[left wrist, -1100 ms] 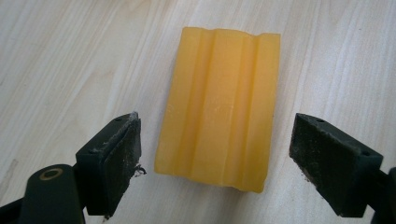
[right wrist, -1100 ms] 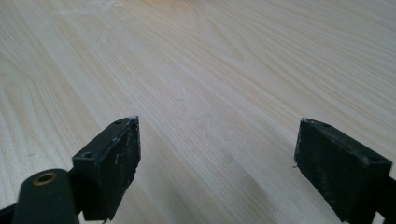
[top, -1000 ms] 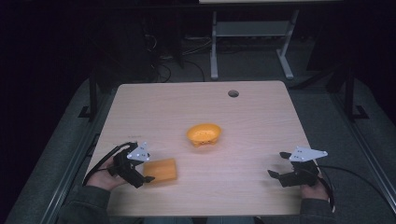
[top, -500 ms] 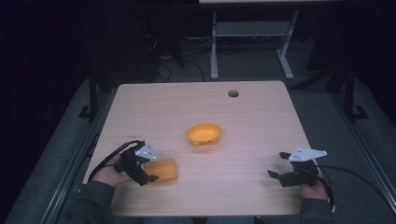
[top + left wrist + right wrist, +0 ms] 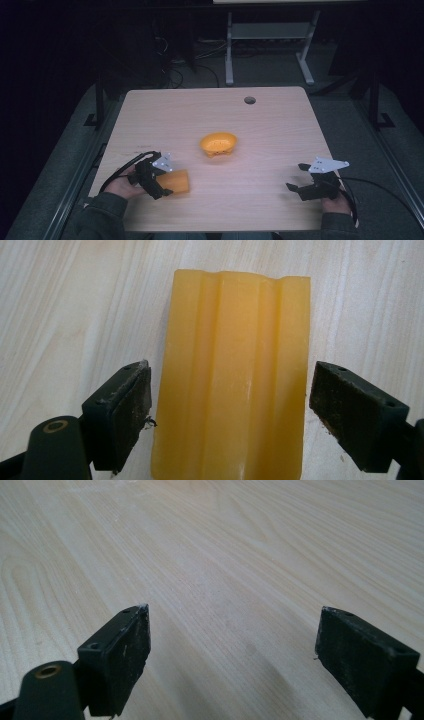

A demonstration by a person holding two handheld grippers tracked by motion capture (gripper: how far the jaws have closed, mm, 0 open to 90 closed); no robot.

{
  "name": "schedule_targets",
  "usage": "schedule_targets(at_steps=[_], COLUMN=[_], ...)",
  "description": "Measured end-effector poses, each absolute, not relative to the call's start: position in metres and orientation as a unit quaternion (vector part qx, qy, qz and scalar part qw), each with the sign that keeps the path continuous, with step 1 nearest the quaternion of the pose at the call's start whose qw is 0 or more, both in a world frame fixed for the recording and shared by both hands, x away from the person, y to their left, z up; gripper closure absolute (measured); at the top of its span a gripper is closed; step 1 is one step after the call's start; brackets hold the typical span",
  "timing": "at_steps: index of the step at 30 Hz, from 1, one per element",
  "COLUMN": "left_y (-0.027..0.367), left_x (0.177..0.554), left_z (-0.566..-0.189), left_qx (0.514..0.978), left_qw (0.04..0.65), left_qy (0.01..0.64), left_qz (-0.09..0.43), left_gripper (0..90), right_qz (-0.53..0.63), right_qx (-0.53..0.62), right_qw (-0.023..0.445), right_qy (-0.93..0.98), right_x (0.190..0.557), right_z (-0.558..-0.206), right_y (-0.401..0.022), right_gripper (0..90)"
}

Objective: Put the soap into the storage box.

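Observation:
An orange ribbed cup [image 5: 178, 181] lies on its side on the wooden table [image 5: 270, 130], near the front left. My left gripper [image 5: 164, 184] straddles it with both jaws spread; in the left gripper view the cup [image 5: 232, 375] fills the gap between the pads and a small space shows on each side. My left gripper [image 5: 230, 415] is open. An orange bowl [image 5: 218, 143] sits upright near the table's middle. My right gripper [image 5: 299, 179] rests low at the front right, open, with bare wood between its jaws [image 5: 232, 655].
A round cable hole [image 5: 249, 100] sits near the table's far edge. Beyond the table stand a white desk frame [image 5: 265, 45] and cables on a dark floor. Black cables trail from both grippers off the front edge.
My left gripper has moved forward to the right, so the cup now lies between its open jaws. The right gripper has stayed in place.

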State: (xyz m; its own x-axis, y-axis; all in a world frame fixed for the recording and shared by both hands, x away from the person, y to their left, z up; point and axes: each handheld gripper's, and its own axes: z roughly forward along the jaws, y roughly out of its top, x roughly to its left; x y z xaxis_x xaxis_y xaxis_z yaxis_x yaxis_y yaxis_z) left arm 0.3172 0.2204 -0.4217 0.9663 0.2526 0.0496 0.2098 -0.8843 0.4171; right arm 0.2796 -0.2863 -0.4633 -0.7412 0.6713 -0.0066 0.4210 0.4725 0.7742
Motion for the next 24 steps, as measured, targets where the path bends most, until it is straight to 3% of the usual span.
schedule_targets(at_steps=[24], left_y=[0.206], left_x=[0.325], left_z=[-0.435], left_qx=[0.975], left_qw=[0.190], left_qy=[0.112], left_qz=[0.029], left_gripper=[16.9], right_qz=[0.402], right_qx=[0.318], right_qw=[0.154], right_qy=[0.845], right_x=[0.279], right_z=[-0.464], right_y=[-0.286], right_gripper=[13.9])
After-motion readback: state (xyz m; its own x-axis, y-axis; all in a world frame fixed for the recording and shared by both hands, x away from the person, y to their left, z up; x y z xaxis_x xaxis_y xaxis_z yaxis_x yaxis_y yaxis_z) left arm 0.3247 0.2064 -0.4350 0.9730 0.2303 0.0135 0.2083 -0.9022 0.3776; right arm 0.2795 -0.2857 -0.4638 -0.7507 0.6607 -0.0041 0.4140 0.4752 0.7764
